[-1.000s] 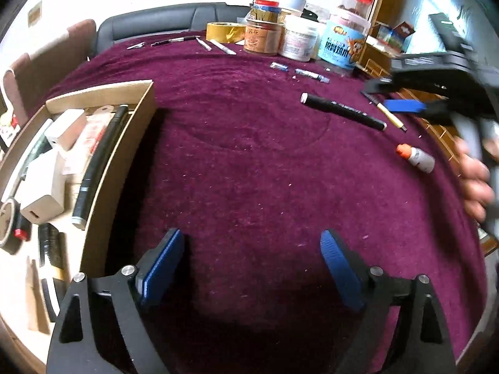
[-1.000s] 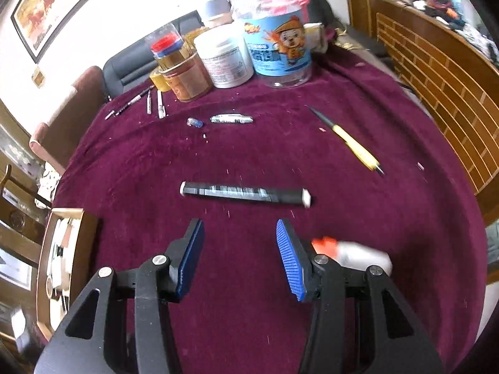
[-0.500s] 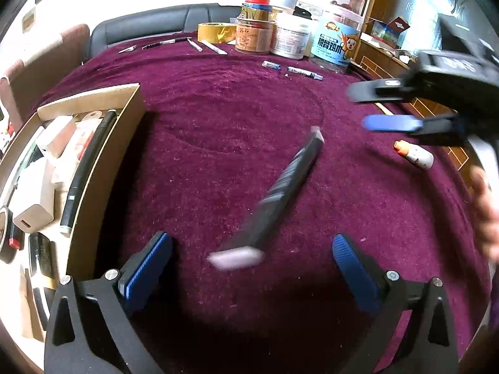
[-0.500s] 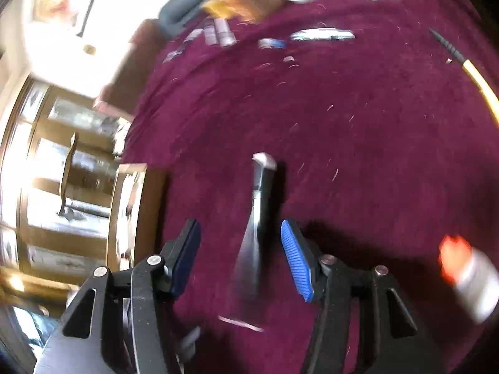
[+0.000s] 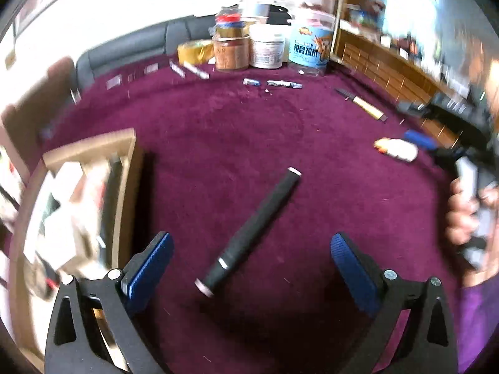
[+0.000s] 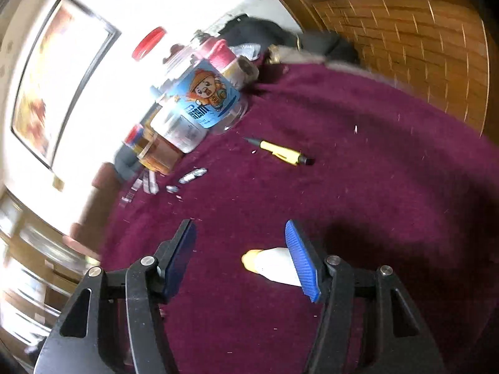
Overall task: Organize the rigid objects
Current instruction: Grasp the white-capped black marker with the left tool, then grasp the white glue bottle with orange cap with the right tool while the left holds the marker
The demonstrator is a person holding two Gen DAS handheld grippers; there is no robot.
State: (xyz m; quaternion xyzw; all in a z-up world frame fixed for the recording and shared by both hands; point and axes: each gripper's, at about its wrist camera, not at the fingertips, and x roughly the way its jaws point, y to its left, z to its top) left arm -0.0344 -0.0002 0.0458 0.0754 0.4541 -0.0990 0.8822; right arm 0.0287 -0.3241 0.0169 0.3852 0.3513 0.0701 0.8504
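Left tongs [image 5: 249,258] wide open, gripping nothing; black marker [image 5: 252,232] lies diagonally on the maroon counter [image 5: 249,131] between them, lower centre. Right tongs [image 6: 240,258] opening, empty; white glue bottle [image 6: 274,266] beside the right pad, untouched. Wooden tray [image 5: 124,168] at left.

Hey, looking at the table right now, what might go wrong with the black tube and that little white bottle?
1. The black tube lies loose and slanted between the open left gripper fingers; closing off-centre may roll or pivot it away.
2. The right gripper is opening beside the white bottle, which sits against one finger; that finger could nudge it aside.
3. The tray looks crowded already.
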